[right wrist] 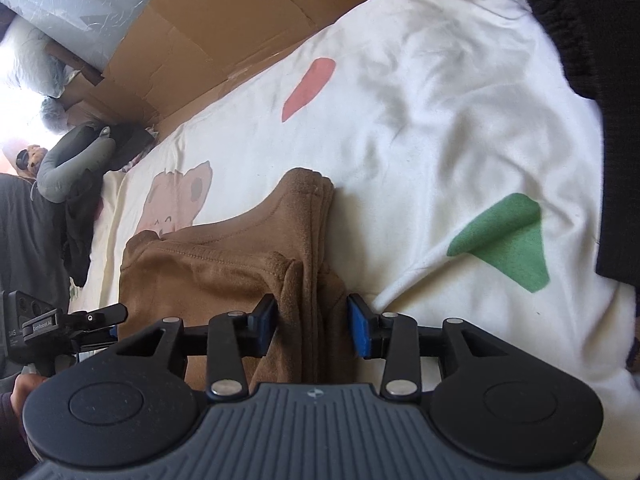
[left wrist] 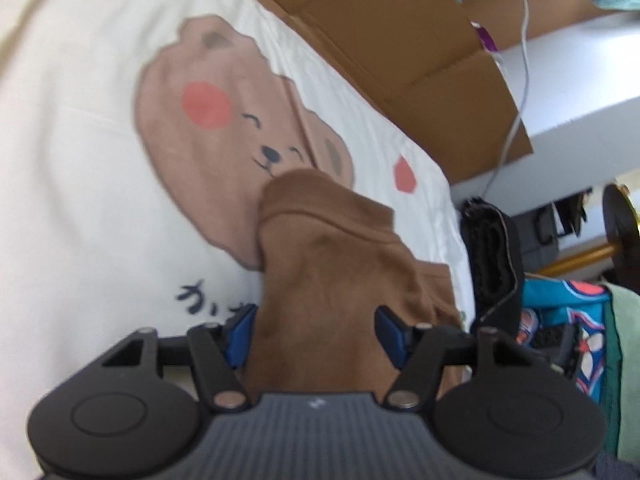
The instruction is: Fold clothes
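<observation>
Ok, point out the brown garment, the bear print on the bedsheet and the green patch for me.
brown garment (right wrist: pixel 224 268): right wrist view, on its flat folded top layer.
bear print (left wrist: pixel 224 128): left wrist view, on the bear's face.
green patch (right wrist: pixel 508 244): right wrist view, middle of the patch.

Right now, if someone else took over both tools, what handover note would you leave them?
Left tool: jaws apart around a bunched end of the brown garment; the right pad looks clear of the cloth, so no firm grip.
Right tool: jaws straddle the stacked fold edge of the garment; right pad clear, no firm grip visible.
The garment lies on the cream bear-print bedding, already folded into several layers.
Left: check the fold is tidy, flatten the raised end, release.
</observation>
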{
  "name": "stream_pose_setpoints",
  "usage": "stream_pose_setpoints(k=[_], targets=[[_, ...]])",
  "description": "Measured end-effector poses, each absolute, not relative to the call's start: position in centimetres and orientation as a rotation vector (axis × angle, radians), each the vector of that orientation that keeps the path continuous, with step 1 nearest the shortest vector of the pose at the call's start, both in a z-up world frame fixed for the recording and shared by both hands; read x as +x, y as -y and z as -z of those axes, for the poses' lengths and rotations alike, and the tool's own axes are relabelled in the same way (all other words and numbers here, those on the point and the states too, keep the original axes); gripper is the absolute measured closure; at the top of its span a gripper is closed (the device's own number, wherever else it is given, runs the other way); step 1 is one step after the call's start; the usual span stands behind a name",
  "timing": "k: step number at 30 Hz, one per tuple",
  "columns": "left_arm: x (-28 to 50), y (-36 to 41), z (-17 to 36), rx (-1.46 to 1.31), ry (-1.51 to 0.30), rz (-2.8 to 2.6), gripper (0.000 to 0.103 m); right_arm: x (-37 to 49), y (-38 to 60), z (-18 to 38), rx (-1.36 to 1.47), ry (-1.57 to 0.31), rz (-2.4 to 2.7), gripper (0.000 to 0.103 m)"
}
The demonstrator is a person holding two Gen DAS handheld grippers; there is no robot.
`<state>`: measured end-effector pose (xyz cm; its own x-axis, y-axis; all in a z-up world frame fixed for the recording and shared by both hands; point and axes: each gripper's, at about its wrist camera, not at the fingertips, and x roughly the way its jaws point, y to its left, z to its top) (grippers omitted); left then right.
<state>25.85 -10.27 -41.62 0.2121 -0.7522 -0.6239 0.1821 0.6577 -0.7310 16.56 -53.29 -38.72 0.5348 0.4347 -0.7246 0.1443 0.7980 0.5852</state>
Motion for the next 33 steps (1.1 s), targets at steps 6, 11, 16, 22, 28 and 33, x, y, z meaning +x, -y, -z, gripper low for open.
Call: stream_pose_setpoints(k=[6,11,16,22,28,33], targets=[[26.4,11.2,42.3,-0.568,-1.225,0.728,0.078,17.0,52.7,38.2,0.596,-1.010,-0.222,0.081],[26.1,10.7,42.3,-0.570,-1.215,0.738,0.089,16.4,52.9,37.7,0.600,-0.991,-0.237,0.079],[26.5,10.6,42.6,-0.577,-1.237,0.723,0.075,16.7,53.4,38.5,0.614,-1.025,-0.222,0.067],[26.7,10.8,43.0,-0.606,-1.246,0.718,0.081,16.9,52.5,38.6,0.612,-1.025,-0.197,0.069],[25.8,10.9,42.4,-0.571,-1.217,0.692,0.091,17.4,51.9,38.1,0.597,-1.044,-0.187,0.085],[25.0,11.2,41.1,-0.544,-1.193,0.628,0.093,16.9,51.3,37.0,0.580,-1.017,-0.157,0.087]])
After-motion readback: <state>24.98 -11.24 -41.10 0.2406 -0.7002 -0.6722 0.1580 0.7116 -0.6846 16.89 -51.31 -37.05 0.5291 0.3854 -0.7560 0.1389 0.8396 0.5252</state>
